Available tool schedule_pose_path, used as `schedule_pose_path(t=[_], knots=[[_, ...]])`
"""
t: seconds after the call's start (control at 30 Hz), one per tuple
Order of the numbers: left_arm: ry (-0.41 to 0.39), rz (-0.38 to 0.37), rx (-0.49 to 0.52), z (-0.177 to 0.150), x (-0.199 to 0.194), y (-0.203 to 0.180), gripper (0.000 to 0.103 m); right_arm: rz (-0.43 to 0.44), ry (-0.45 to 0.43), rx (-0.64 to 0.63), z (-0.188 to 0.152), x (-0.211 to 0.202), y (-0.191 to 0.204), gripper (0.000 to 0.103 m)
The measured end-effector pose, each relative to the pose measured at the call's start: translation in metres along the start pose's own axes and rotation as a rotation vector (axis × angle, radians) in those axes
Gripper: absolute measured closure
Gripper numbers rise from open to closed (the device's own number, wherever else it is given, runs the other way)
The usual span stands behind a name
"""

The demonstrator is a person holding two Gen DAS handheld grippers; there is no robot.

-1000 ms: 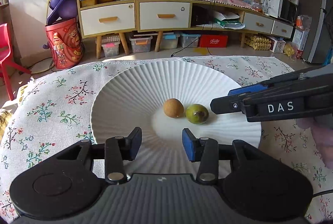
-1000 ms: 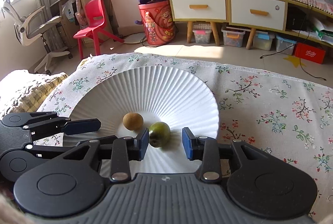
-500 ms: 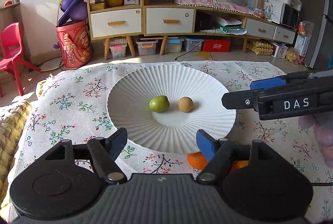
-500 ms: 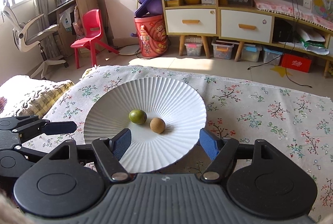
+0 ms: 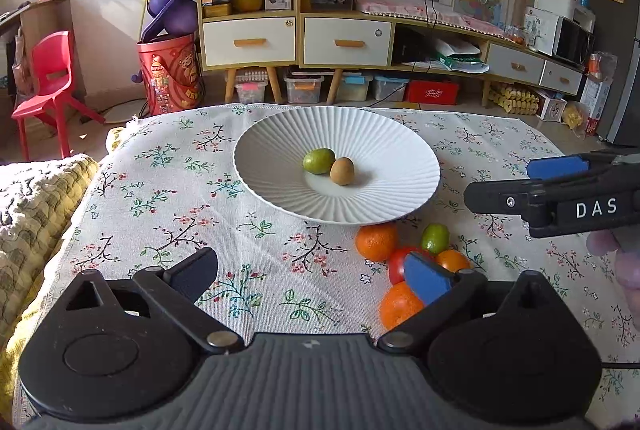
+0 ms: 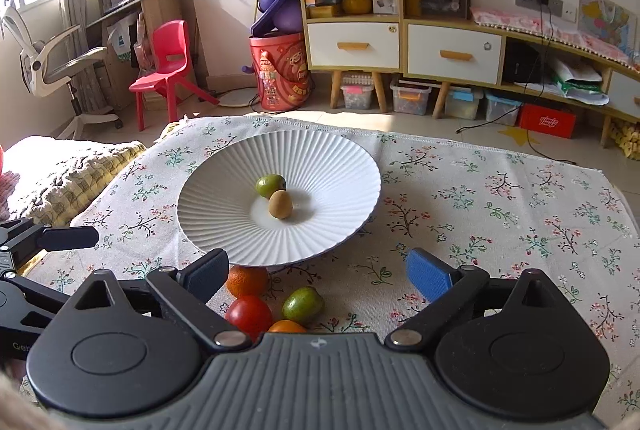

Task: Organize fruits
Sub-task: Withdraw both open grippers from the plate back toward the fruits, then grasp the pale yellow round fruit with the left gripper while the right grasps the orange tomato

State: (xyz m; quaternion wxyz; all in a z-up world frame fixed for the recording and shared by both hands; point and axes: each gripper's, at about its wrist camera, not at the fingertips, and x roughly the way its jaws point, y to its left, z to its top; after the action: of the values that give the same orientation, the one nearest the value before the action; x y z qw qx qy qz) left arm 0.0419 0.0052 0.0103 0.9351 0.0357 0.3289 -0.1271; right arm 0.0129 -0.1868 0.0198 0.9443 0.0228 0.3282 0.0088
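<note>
A white ribbed plate (image 5: 384,142) (image 6: 336,166) on the floral cloth holds a green fruit (image 5: 318,160) (image 6: 270,185) and a brown fruit (image 5: 342,171) (image 6: 280,204), touching. Loose on the cloth in front of the plate lie an orange (image 5: 376,241) (image 6: 247,280), a red tomato (image 5: 398,264) (image 6: 249,314), a second green fruit (image 5: 435,238) (image 6: 302,303) and two more oranges (image 5: 400,308). My left gripper (image 5: 310,276) is open and empty, its right finger over the pile. My right gripper (image 6: 318,276) (image 5: 560,186) is open and empty above the pile.
The floral cloth (image 5: 180,198) covers the table, with a yellow knitted blanket (image 5: 36,198) past its left edge. Beyond the far edge stand a red chair (image 5: 48,90), a red bin (image 5: 170,72) and low cabinets (image 5: 296,38).
Both grippers have pulled back and up from the plate and opened wide. The pile of loose fruit in front of the plate has come into view.
</note>
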Motion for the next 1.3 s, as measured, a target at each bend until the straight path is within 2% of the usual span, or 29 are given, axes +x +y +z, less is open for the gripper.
schedule_pose_path(t=[0.17, 0.33, 0.5, 0.6, 0.7, 0.73, 0.83, 1.07, 1.17, 1.23, 1.3], knots=[[0.034, 0.007, -0.035, -0.018, -0.002, 0.005, 0.011, 0.009, 0.025, -0.060, -0.021, -0.003, 0.000, 0.003], [0.061, 0.022, -0.023, -0.034, -0.006, 0.004, 0.011, 0.004, 0.061, -0.079, -0.037, -0.002, -0.001, 0.003], [0.078, 0.011, 0.013, -0.049, -0.007, -0.013, 0.011, -0.014, 0.070, -0.094, -0.046, -0.005, -0.003, 0.001], [0.118, 0.012, 0.036, -0.057, 0.000, -0.024, 0.013, -0.024, 0.095, -0.087, -0.056, -0.001, -0.007, 0.001], [0.149, -0.005, 0.047, -0.064, 0.005, -0.032, 0.025, -0.025, 0.138, -0.102, -0.064, 0.004, -0.009, 0.001], [0.137, -0.007, 0.048, -0.064, 0.004, -0.034, 0.027, -0.028, 0.144, -0.109, -0.067, 0.005, -0.010, 0.001], [0.132, -0.036, 0.045, -0.062, 0.003, -0.039, 0.038, -0.029, 0.146, -0.112, -0.069, 0.004, -0.012, 0.001], [0.122, -0.120, 0.036, -0.059, 0.003, -0.049, 0.057, -0.033, 0.149, -0.096, -0.071, 0.003, -0.016, 0.001], [0.112, -0.143, 0.031, -0.058, 0.005, -0.052, 0.071, -0.031, 0.149, -0.101, -0.072, 0.003, -0.015, 0.001], [0.108, -0.153, 0.026, -0.057, 0.007, -0.053, 0.089, -0.030, 0.149, -0.107, -0.071, 0.003, -0.014, 0.001], [0.109, -0.165, 0.021, -0.056, 0.008, -0.053, 0.093, -0.026, 0.148, -0.115, -0.069, 0.004, -0.013, 0.001]])
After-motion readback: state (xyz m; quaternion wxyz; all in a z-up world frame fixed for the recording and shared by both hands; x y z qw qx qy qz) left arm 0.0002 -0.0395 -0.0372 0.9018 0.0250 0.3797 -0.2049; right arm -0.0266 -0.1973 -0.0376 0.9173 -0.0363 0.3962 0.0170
